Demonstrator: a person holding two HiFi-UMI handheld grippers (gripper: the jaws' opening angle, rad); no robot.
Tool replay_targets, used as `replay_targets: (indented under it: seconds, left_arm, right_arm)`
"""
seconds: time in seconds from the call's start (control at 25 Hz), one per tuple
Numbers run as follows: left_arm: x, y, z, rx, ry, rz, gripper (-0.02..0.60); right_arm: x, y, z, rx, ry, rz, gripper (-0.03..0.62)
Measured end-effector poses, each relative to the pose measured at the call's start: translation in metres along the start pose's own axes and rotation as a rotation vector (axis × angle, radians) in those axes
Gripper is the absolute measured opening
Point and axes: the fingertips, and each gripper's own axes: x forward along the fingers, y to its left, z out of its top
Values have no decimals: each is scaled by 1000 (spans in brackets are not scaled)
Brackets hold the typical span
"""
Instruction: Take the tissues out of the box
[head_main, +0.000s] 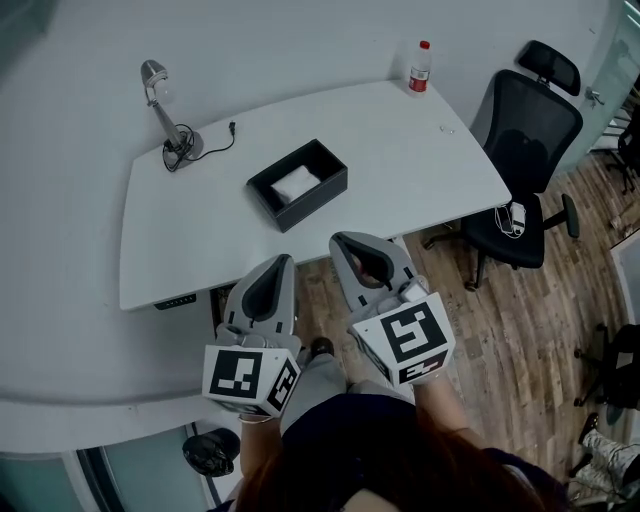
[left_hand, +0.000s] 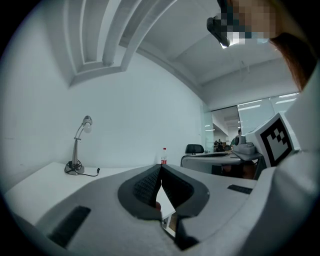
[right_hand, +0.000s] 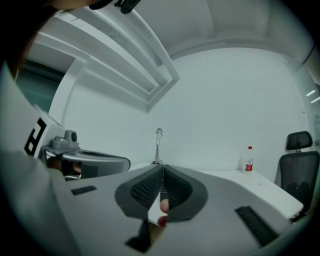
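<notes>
A black open box (head_main: 298, 184) lies on the white table (head_main: 200, 230), with white tissues (head_main: 296, 184) inside it. Both grippers hover at the table's near edge, short of the box and apart from it. My left gripper (head_main: 283, 262) is shut with nothing between its jaws, tips touching in the left gripper view (left_hand: 160, 168). My right gripper (head_main: 342, 241) is also shut and empty, its tips meeting in the right gripper view (right_hand: 162, 170). From the gripper views the box is hidden behind the jaws.
A desk lamp (head_main: 165, 115) with its cable stands at the table's back left. A red-capped bottle (head_main: 420, 68) stands at the back right. A black office chair (head_main: 525, 150) sits to the right of the table on wooden floor.
</notes>
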Motion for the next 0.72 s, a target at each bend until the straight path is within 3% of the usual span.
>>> replay_targets:
  seconds: [0.72]
  left_arm:
    - [58, 77, 4, -39, -6, -66, 21]
  right_arm:
    - [92, -23, -4, -21, 95, -46, 49]
